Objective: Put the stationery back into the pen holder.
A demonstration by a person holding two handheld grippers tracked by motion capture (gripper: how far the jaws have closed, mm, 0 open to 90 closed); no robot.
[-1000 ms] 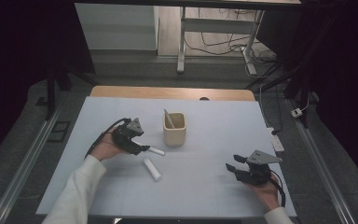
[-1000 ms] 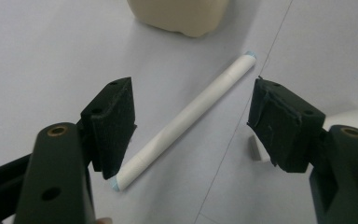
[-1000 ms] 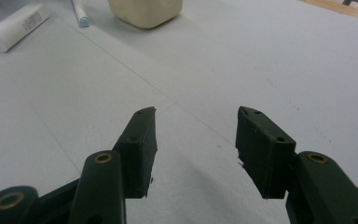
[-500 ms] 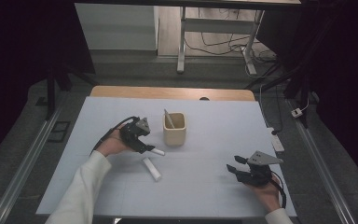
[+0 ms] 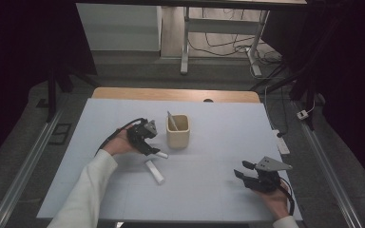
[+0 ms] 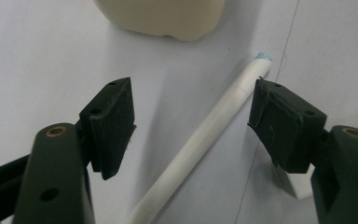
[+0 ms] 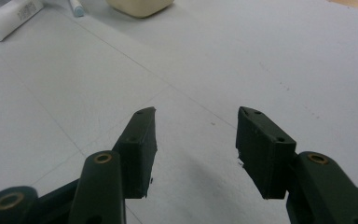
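Note:
A thin white pen [image 6: 205, 135] with a pale blue tip lies on the white table [image 5: 218, 142], between the jaws of my left gripper [image 6: 193, 100]. The jaws are open and do not touch it. In the high view the left gripper [image 5: 151, 148] hovers over the pen [image 5: 160, 154], just left of a cream cup [image 5: 177, 130] holding a stick [image 5: 172, 121]. A white tube [image 5: 154, 171] lies in front of the pen. My right gripper [image 5: 240, 169] rests at the table's near right, open and empty [image 7: 196, 121].
The cup's base [image 6: 163, 16] stands close beyond the left jaws, and the tube's end [image 6: 298, 186] lies beside the right-hand jaw. A wooden strip [image 5: 176, 94] runs along the far table edge. Metal rails [image 5: 24, 166] flank the table.
My left gripper has shifted right towards the cup, over the pen. The pen, the tube and the right gripper have stayed put.

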